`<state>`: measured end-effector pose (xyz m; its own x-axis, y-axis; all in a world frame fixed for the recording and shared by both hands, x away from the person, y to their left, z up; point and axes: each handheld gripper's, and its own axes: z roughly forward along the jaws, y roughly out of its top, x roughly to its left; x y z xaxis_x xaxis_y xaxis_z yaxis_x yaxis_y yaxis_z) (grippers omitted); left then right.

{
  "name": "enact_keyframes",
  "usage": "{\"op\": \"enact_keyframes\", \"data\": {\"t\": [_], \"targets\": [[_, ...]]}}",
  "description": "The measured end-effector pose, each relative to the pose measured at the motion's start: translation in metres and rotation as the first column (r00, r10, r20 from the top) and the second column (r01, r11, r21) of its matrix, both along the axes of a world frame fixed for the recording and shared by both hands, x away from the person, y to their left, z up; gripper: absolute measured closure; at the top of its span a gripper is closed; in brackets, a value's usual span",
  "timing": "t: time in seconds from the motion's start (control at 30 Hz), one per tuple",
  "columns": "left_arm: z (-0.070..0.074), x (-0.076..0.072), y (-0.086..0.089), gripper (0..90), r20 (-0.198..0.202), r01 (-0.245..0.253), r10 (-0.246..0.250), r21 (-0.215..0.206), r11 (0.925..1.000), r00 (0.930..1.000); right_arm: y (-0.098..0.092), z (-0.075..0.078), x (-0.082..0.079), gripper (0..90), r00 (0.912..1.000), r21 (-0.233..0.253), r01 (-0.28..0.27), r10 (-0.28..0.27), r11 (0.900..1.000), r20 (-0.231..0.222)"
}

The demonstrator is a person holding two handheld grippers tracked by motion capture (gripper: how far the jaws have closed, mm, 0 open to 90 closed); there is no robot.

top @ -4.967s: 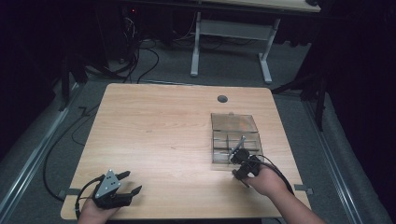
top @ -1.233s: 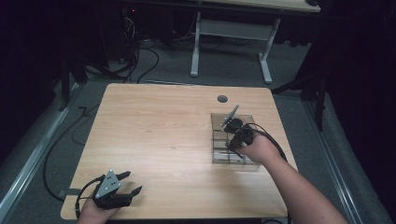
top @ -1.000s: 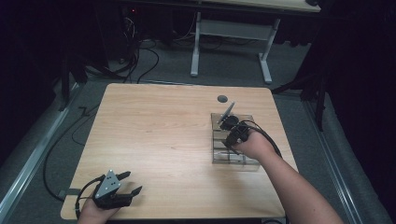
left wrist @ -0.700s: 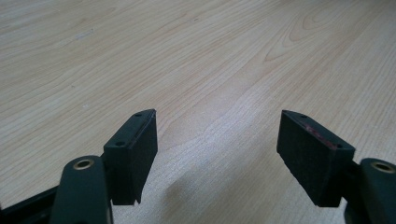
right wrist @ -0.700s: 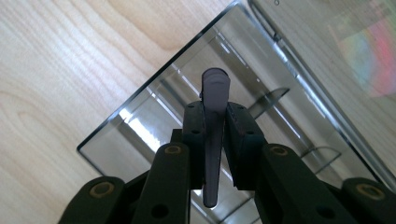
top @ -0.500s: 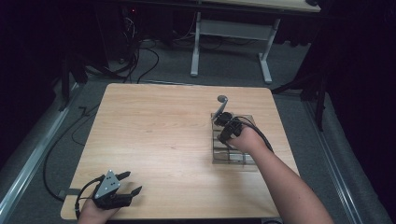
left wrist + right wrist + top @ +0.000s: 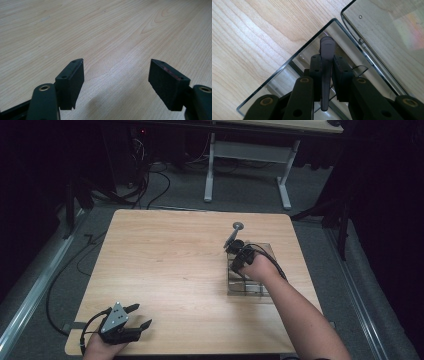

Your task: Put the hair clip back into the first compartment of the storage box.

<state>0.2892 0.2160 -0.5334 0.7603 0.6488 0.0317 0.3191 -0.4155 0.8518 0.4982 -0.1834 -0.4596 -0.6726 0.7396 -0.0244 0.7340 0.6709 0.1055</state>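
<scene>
Clear plastic organiser box [image 7: 287, 65] sits right of table centre; the right gripper [image 7: 327, 65] is clamped on a flat grey utensil handle [image 7: 326, 60], held just over the box's corner compartment. Keep the squeeze firm and lower it straight between the dividers before releasing. Left gripper [image 7: 116, 75] rests spread and empty on the wooden table [image 7: 170, 265], fine there.

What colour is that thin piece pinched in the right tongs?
Dull grey-purple thin piece, clearest in the right gripper view.

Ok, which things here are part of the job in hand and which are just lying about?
In the job:
- right gripper, shut on the grey utensil
- clear compartment box below it, its lid open

Just lying about:
- left gripper, open, holding nothing, over bare wooden table
- grommet hole in the tabletop
- cables on the floor
</scene>
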Motion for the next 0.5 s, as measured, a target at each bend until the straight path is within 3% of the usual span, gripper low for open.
{"op": "enact_keyframes", "data": {"t": [0.2, 0.23, 0.27, 0.3, 0.5], "targets": [[0.0, 0.0, 0.0, 29.2, -0.002, 0.002, -0.002, 0.003, 1.0, 1.0, 0.002, -0.004, 0.004, 79.0, 1.0, -0.008, 0.007, -0.007, 1.0, 0.0], [0.0, 0.0, 0.0, 29.2, -0.002, 0.002, -0.002, 0.003, 1.0, 1.0, 0.001, -0.005, 0.005, 79.0, 0.9999, -0.008, -0.015, 0.016, 1.0, 0.007], [0.0, 0.0, 0.0, 29.2, -0.002, 0.001, -0.001, 0.004, 1.0, 1.0, 0.003, -0.005, 0.003, 79.0, 0.9993, -0.009, 0.035, -0.035, 0.999, -0.013], [0.0, 0.0, 0.0, 29.2, -0.002, 0.001, -0.001, 0.004, 1.0, 1.0, 0.002, -0.007, 0.005, 79.0, 1.0, -0.003, 0.003, -0.003, 1.0, -0.002], [0.0, 0.0, 0.0, 29.2, -0.002, 0.002, -0.002, 0.004, 1.0, 1.0, 0.005, -0.011, 0.006, 78.9, 1.0, -0.013, 0.001, -0.001, 1.0, -0.007]]}}
